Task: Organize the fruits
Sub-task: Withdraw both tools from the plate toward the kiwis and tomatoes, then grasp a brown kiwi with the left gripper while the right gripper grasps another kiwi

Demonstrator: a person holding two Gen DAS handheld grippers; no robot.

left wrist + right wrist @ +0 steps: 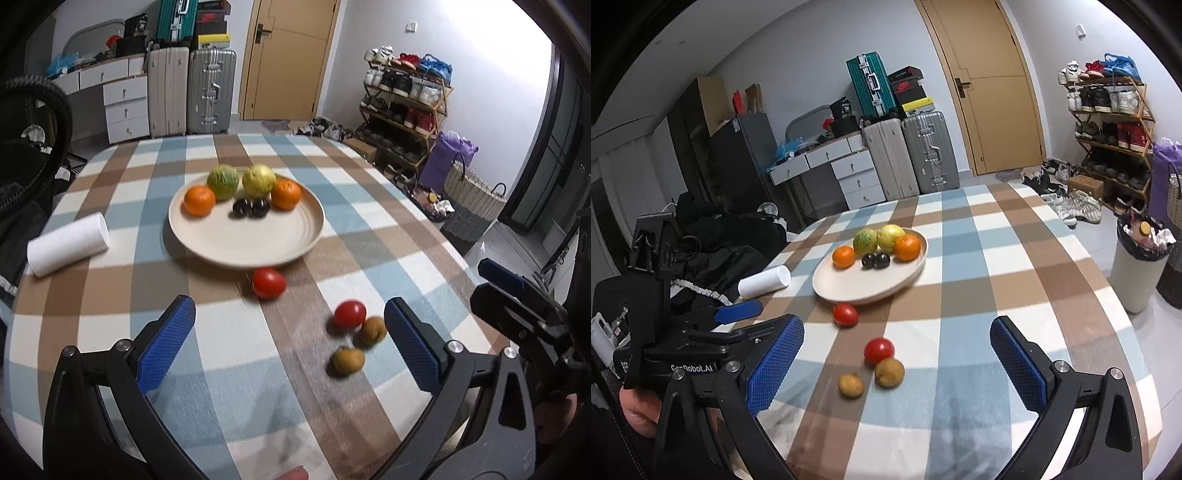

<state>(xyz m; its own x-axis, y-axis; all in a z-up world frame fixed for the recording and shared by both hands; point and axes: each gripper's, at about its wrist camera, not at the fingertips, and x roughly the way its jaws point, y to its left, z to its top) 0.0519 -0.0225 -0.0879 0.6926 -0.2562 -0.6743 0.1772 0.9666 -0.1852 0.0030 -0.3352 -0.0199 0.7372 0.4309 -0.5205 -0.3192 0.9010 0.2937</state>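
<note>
We are holding both the left gripper (290, 343) and the right gripper (897, 362) agape and empty; the near round red tomato (879, 350), touching a brown fruit (889, 372), is risking rolling if nudged.

Each gripper (290, 345) is a black plastic frame whose two arms carry blue, diamond-textured pads (775, 360) fixed with silver screws (1058, 366). White lettering, "GenRobot.AI" (691, 368), marks the left gripper's (738, 312) black body.

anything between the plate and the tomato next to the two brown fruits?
Yes: a second tomato, just off the plate rim, ahead of the nearer tomato. Otherwise bare checked tablecloth. Clearest in the right wrist view; the left wrist view agrees.
</note>
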